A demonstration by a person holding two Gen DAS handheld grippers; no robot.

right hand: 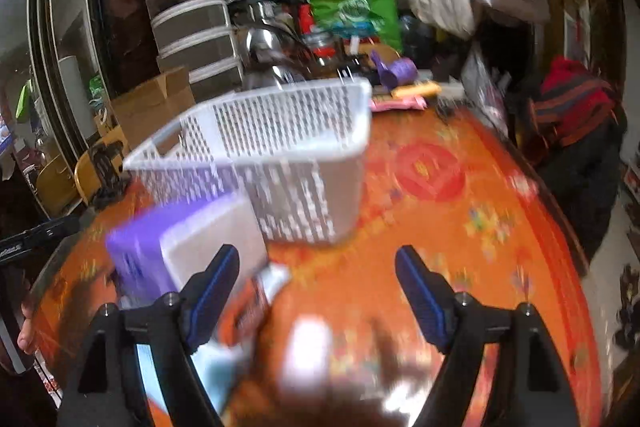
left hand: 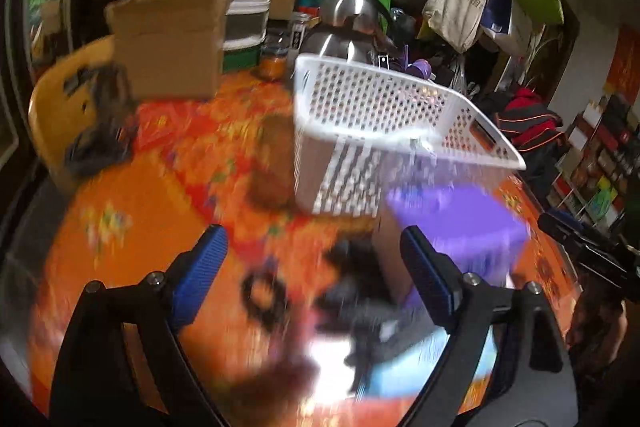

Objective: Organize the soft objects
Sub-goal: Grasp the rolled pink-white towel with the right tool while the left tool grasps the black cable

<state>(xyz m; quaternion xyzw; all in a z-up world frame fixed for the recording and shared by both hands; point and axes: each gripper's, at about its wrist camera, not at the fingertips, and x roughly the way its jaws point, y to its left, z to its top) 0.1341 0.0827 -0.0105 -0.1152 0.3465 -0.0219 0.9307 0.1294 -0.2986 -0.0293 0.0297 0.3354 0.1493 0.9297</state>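
A white perforated basket (left hand: 376, 131) stands on the orange patterned table (left hand: 160, 195); it also shows in the right wrist view (right hand: 280, 155). A purple soft pack (left hand: 460, 227) lies just in front of it, also seen in the right wrist view (right hand: 168, 247). Blurred dark items (left hand: 356, 291) lie between the fingers of my left gripper (left hand: 316, 275), which is open and empty. My right gripper (right hand: 318, 291) is open and empty above the table, right of the purple pack. Both views are motion-blurred.
A steel kettle (left hand: 352, 19), a cardboard box (left hand: 168, 43), stacked drawers (right hand: 192, 19) and bags crowd the far side. A yellow chair (left hand: 60, 107) stands at the left. A dark red-striped bag (right hand: 576, 107) sits at the table's right.
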